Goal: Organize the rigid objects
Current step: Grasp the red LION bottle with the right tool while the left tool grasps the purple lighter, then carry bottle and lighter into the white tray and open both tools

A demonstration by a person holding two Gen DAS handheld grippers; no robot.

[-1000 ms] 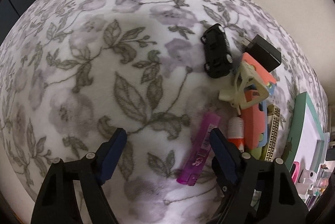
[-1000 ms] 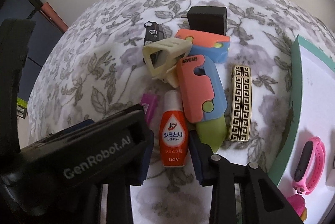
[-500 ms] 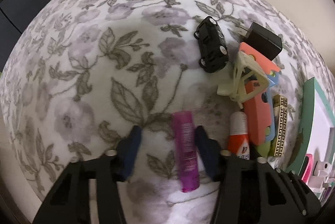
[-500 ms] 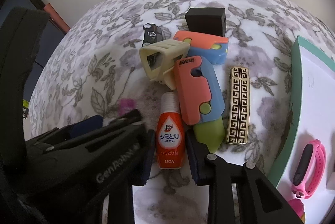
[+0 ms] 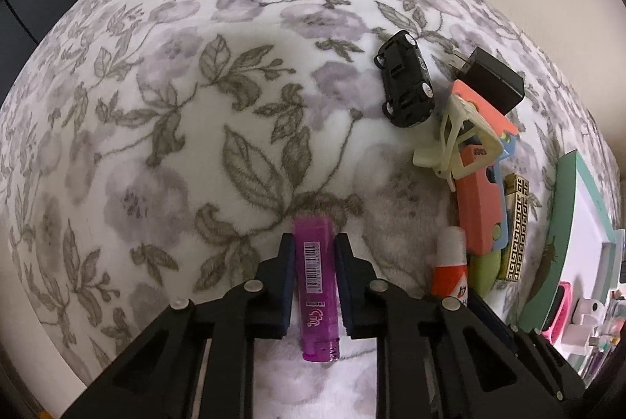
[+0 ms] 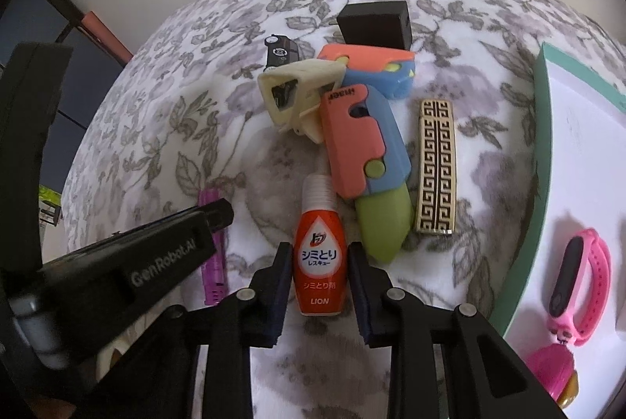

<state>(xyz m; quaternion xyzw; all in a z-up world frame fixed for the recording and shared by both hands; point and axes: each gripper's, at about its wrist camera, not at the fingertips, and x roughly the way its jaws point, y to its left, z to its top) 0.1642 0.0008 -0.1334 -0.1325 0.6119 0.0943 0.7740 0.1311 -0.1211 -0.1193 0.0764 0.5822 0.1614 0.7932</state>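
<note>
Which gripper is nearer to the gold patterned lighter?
Right. The right gripper, closed on the orange bottle, is beside the gold lighter; the left gripper holds the purple lighter farther away.

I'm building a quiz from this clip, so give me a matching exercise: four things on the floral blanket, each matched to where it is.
Things:
1. purple lighter
2. orange bottle
3. toy car
4. pink wristband

Places:
A. on the white tray
B. between the left gripper's pads
C. free on the blanket, beside the black charger
D. between the right gripper's pads

Pairs: 1-B, 2-D, 3-C, 4-A
</note>
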